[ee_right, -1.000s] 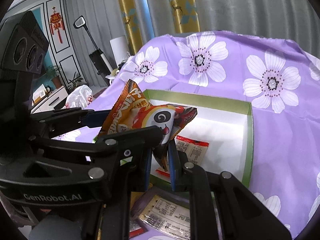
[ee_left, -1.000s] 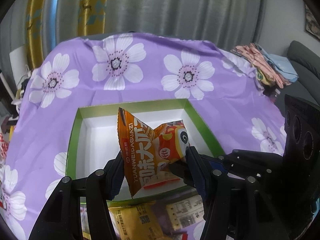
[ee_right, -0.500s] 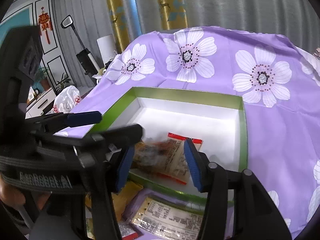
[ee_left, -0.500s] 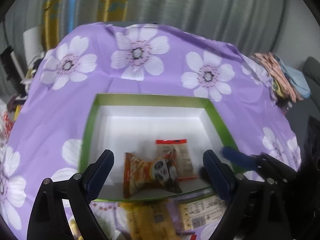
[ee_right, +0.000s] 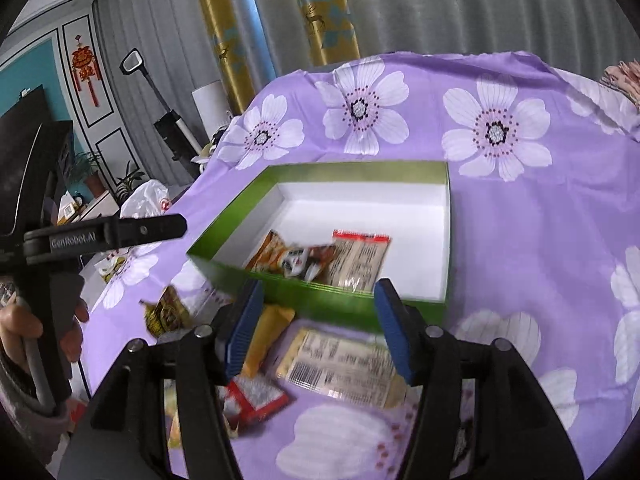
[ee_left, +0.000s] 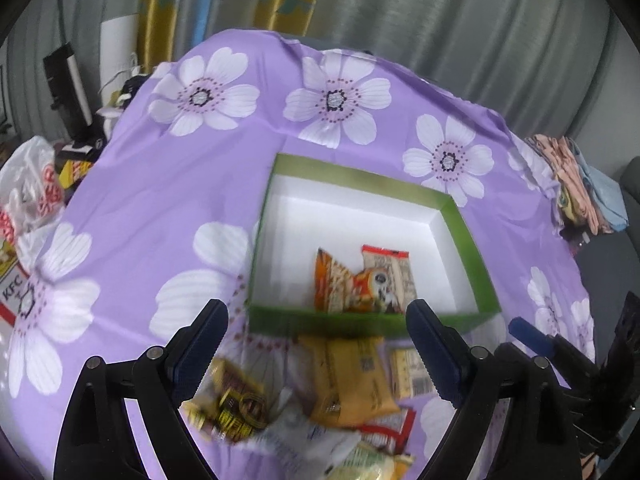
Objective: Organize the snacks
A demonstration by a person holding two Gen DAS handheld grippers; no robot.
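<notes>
A green box with a white inside lies on the purple flowered cloth. Inside it, near the front wall, rest an orange panda packet and a red-topped packet. My left gripper hangs open just short of the box, over loose snacks, with nothing between its fingers. In the right wrist view the same box holds the orange packet and the red-topped packet. My right gripper is open and its jaws are still opening, with nothing held.
Loose packets lie in front of the box: a yellow one, a gold-brown one, a barcode-backed one. A KFC bag sits off the table's left edge, folded clothes at the right. A hand holds the left gripper.
A second ago both grippers held the orange panda packet above the box. They let it go, it dropped beside the red-topped packet, and both pulled back toward the near side with jaws opened.
</notes>
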